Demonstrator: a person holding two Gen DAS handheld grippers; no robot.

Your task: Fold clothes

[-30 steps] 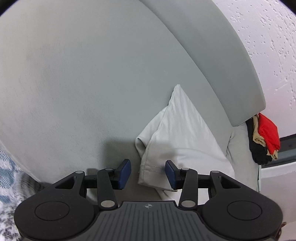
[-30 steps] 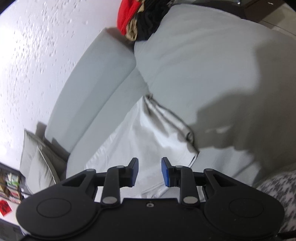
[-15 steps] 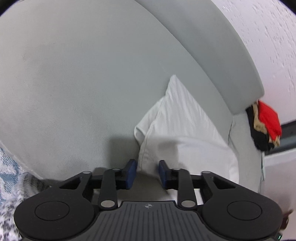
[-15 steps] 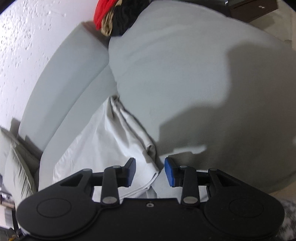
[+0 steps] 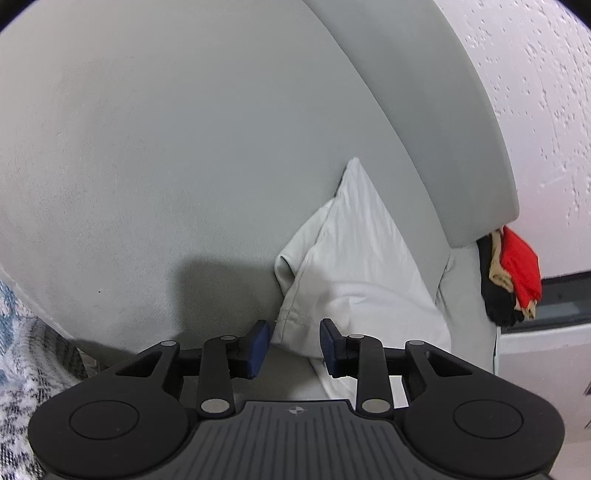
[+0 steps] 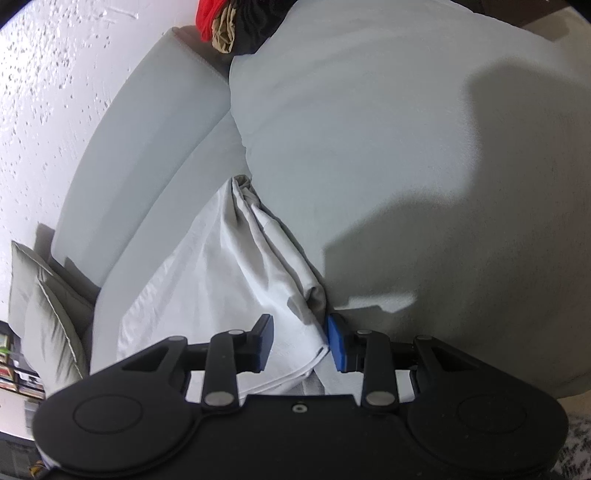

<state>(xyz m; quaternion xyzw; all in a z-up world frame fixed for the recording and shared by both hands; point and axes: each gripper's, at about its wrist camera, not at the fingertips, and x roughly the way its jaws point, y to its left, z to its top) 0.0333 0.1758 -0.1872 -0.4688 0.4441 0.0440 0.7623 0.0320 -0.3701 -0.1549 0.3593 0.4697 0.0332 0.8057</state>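
A pale cream garment (image 5: pixel 354 269) lies on the grey sofa seat against the backrest, partly folded, with a hemmed corner at its near end. My left gripper (image 5: pixel 294 345) is open, its blue pads on either side of that hemmed corner without pinching it. In the right wrist view the same garment (image 6: pixel 221 280) shows a bunched, creased edge along the seat cushion. My right gripper (image 6: pixel 301 341) is open, with the garment's near corner lying between its pads.
The grey sofa seat (image 5: pixel 166 166) and backrest (image 5: pixel 436 122) fill the view. A pile of red, tan and black clothes (image 5: pixel 511 275) sits at the sofa's end, also visible in the right wrist view (image 6: pixel 236 18). A grey cushion (image 6: pixel 48 310) rests at the other end. A patterned blanket (image 5: pixel 22 362) lies at left.
The left jaws narrowed half a second ago and have opened again around the hemmed corner. The right gripper has come in closer, so the garment's corner now lies between its wider pads.
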